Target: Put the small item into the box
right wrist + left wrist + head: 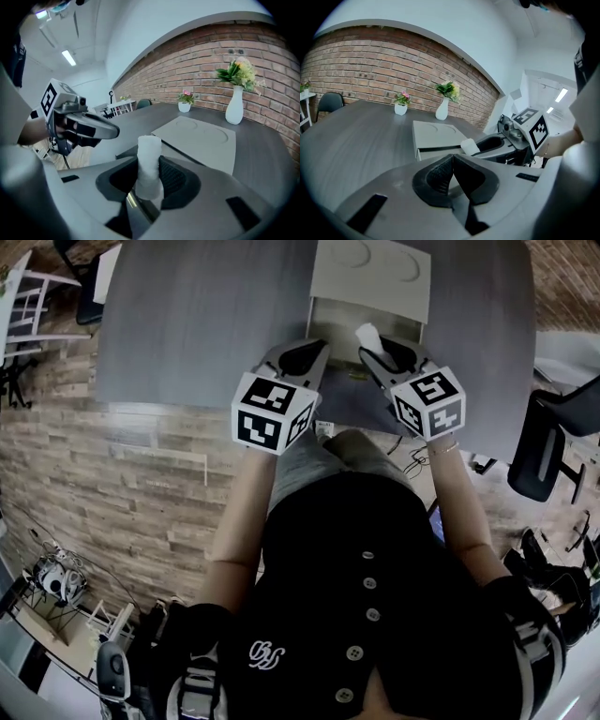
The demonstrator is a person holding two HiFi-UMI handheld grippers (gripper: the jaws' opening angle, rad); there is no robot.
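Right gripper (150,180) has its jaws clamped on the white item (149,154) near the box (201,138), while the left gripper (452,164) has them pressed together, empty.

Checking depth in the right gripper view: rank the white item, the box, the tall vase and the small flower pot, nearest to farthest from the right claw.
1. White item, clamped in the right claw itself.
2. Box, just ahead on the table.
3. Tall vase at right and small flower pot at centre, both far back by the brick wall: too close to call.
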